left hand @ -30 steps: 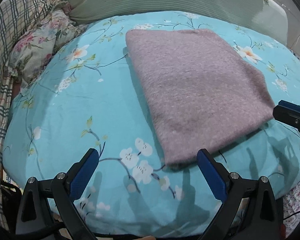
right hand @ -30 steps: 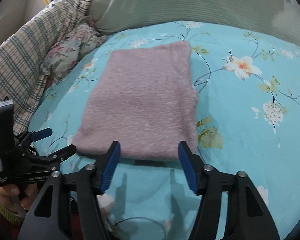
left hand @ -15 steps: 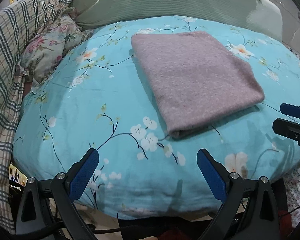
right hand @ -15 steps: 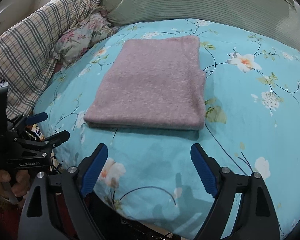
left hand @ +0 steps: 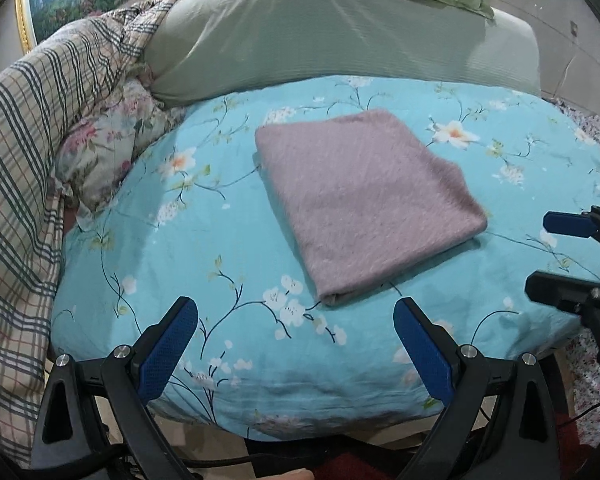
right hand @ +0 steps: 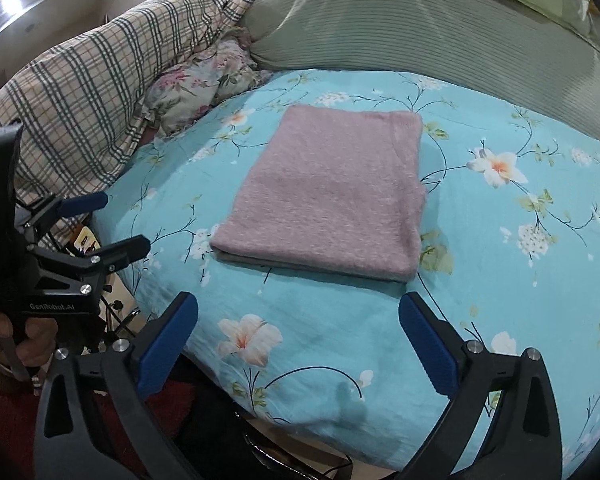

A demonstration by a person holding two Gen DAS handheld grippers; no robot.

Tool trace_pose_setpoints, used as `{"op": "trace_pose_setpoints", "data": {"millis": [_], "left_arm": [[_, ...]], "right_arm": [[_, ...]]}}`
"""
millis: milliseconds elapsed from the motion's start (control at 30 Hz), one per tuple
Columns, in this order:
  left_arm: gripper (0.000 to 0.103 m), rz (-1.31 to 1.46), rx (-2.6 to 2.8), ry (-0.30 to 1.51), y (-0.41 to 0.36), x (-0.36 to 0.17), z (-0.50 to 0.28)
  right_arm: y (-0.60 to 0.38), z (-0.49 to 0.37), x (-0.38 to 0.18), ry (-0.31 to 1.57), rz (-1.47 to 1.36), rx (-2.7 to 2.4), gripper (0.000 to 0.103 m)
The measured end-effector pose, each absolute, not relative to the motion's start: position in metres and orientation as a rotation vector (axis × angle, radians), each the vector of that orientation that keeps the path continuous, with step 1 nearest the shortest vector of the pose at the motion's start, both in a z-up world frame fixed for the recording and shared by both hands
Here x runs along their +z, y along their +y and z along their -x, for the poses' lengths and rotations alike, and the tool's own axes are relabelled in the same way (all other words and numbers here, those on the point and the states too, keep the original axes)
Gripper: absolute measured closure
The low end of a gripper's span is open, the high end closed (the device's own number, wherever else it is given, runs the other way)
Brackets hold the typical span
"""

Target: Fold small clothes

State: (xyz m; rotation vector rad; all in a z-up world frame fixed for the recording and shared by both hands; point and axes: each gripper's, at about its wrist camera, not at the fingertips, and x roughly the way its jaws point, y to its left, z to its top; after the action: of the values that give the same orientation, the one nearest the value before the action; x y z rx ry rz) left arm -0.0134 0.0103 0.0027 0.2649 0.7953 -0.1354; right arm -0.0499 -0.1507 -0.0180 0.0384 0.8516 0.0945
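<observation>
A mauve knitted garment lies folded into a flat rectangle on the turquoise flowered bed cover. My left gripper hangs open above the near edge of the bed, short of the garment, with nothing between its blue pads. My right gripper is also back from the garment's near edge; its jaws are still opening and nothing is between them. Each gripper shows in the other's view: the right gripper at the right edge, the left gripper at the left, held by a hand.
A checked blanket and a flowered pillow are piled on the left. A long pale green bolster runs along the back. The bed's front edge drops off just under the grippers.
Both grippers have drawn back and up from the garment, which now lies farther off. The right gripper's jaws have spread wider. The garment itself has not moved.
</observation>
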Motion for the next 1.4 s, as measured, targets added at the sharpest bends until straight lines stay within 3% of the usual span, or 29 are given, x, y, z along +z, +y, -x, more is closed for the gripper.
{"op": "trace_pose_setpoints", "data": {"millis": [1400], "left_arm": [[0.004, -0.23, -0.106, 0.871, 0.01, -0.021, -0.045]], "right_arm": [[-0.18, 0.008, -0.03, 0.901, -0.086, 0.046, 0.002]]}}
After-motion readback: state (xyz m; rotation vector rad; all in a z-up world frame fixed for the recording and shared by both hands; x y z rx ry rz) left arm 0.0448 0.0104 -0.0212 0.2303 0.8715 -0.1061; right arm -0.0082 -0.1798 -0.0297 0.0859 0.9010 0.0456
